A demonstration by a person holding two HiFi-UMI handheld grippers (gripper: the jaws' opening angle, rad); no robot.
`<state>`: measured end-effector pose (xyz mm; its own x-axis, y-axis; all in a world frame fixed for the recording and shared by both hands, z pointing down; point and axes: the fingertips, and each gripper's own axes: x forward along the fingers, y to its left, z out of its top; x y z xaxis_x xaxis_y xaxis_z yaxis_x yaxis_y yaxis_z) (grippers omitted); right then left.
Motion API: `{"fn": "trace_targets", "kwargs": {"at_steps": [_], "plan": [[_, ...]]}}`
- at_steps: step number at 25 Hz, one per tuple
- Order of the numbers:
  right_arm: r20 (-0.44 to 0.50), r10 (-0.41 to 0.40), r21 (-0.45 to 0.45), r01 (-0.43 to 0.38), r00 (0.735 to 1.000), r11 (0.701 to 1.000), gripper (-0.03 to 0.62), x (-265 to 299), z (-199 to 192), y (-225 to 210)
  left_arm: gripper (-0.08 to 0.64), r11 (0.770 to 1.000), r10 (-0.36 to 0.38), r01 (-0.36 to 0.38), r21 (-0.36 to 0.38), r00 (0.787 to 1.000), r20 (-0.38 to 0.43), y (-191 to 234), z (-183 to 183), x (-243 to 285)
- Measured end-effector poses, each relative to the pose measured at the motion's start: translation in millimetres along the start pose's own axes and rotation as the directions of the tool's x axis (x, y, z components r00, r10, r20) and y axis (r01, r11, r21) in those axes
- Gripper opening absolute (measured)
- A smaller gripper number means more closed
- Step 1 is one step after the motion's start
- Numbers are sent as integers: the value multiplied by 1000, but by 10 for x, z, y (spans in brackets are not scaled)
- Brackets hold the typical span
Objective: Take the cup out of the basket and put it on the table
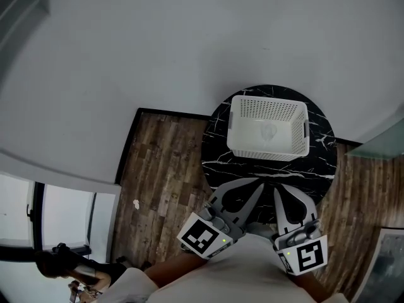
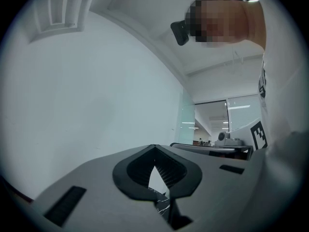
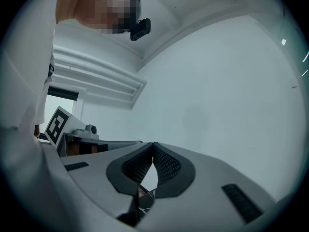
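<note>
A white perforated plastic basket (image 1: 266, 149) stands on the round black marble table (image 1: 216, 149), toward its far side. Inside it, on the bottom, sits a clear cup (image 1: 270, 131), faint against the white. Both grippers hover at the table's near edge, short of the basket, tips pointing toward it. My left gripper (image 1: 257, 183) has its jaws shut tip to tip with nothing between them, and my right gripper (image 1: 282, 190) is the same. The left gripper (image 2: 154, 149) in its own view and the right gripper (image 3: 153, 145) in its own view both aim upward at the white wall; neither view shows the cup.
The table stands against a curved white wall (image 1: 189, 43). Wood-plank floor (image 1: 164, 169) lies to its left and right. A glass panel (image 1: 385, 145) stands at the right. A dark object (image 1: 63, 264) lies on the floor at the lower left.
</note>
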<state>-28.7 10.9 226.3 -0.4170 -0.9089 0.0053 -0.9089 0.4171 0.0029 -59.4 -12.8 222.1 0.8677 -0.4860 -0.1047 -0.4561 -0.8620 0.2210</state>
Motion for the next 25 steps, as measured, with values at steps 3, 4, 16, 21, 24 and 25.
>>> {"fn": "trace_targets", "kwargs": {"at_steps": [3,4,16,21,24,25], "plan": [[14,15,-24,-15,1000,1000,6,-26,27,-86,-3,1000,19,-19,-5,1000,-2,13,-34,101],[11,21,-34,-21,1000,999,6,-34,21,-103,-3,1000,26,-26,-11,1000,-4,14,-44,123],[-91,65,26,-62,994,998,8,37,-305,-284,-3,997,61,-65,-49,995,-74,150,-340,325],[-133,78,8,-78,988,997,8,92,-489,-313,-3,995,73,-79,-54,991,-109,235,-526,348],[-156,81,-20,-85,984,996,8,146,-590,-371,-3,994,87,-95,-56,988,-128,328,-633,372],[-162,83,-29,-89,983,996,8,164,-617,-391,-3,993,94,-102,-60,987,-134,359,-665,381]]}}
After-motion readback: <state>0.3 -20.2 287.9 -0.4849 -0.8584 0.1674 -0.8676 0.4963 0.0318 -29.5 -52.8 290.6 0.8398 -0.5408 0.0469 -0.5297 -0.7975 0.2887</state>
